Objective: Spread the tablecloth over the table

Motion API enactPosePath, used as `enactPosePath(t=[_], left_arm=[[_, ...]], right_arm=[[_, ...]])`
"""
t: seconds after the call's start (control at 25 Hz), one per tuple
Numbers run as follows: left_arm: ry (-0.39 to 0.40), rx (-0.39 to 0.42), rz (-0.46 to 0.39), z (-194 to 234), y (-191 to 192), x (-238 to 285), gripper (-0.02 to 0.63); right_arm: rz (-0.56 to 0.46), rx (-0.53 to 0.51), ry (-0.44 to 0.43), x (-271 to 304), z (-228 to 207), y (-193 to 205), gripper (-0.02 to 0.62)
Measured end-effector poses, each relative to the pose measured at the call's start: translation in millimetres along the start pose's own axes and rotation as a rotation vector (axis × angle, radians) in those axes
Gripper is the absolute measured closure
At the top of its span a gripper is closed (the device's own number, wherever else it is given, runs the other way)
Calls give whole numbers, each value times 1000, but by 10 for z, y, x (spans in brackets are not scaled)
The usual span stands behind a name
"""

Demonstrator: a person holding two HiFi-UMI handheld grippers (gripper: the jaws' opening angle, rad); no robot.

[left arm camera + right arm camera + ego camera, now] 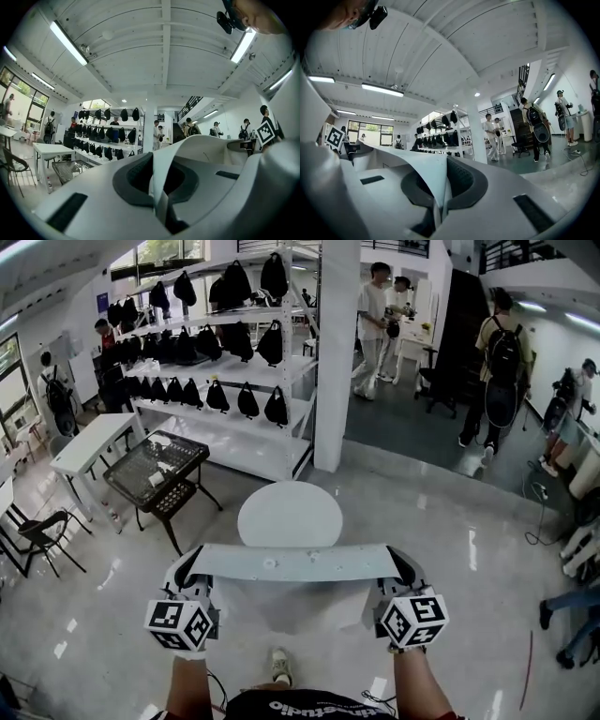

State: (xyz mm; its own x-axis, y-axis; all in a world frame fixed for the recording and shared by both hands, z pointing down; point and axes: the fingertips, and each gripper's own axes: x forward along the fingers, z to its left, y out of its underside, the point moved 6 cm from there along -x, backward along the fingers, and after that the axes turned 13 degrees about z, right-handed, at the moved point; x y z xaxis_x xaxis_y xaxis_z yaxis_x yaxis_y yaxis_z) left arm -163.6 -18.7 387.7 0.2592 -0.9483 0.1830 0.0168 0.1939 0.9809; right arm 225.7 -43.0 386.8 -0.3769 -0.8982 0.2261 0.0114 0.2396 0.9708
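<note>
Head view: left gripper (pixel 187 570) and right gripper (pixel 401 568), each pressed shut on one end of the top edge of the white tablecloth (pixel 295 562). The cloth is stretched taut between them and hangs in front of the person, near the small round white table (pixel 289 512) but not yet over it. Step in hand, by judgement: bringing the cloth to the table. The next move calls for raising it over the tabletop and lowering it centred before release. Left gripper view: jaws pinch a thin fold of cloth, with a shelving rack (pixel 105 140) of black bags beyond. Right gripper view: same pinch, with a white pillar (pixel 474 136) and standing people behind. Room: glossy pale floor (pixel 469 549), black mesh table (pixel 155 465), open hall.
</note>
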Motion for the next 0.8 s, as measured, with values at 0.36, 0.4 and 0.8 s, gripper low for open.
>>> enactPosePath(t=[0.36, 0.4, 0.8], left_arm=[[15, -17, 1, 473, -192, 774, 589], [19, -13, 1, 527, -220, 866, 589], [60, -2, -11, 1052, -435, 1545, 589]], right_arm=[[15, -21, 17, 828, -71, -283, 570], [15, -19, 22, 922, -80, -309, 571], [25, -29, 69, 1657, -32, -561, 571]])
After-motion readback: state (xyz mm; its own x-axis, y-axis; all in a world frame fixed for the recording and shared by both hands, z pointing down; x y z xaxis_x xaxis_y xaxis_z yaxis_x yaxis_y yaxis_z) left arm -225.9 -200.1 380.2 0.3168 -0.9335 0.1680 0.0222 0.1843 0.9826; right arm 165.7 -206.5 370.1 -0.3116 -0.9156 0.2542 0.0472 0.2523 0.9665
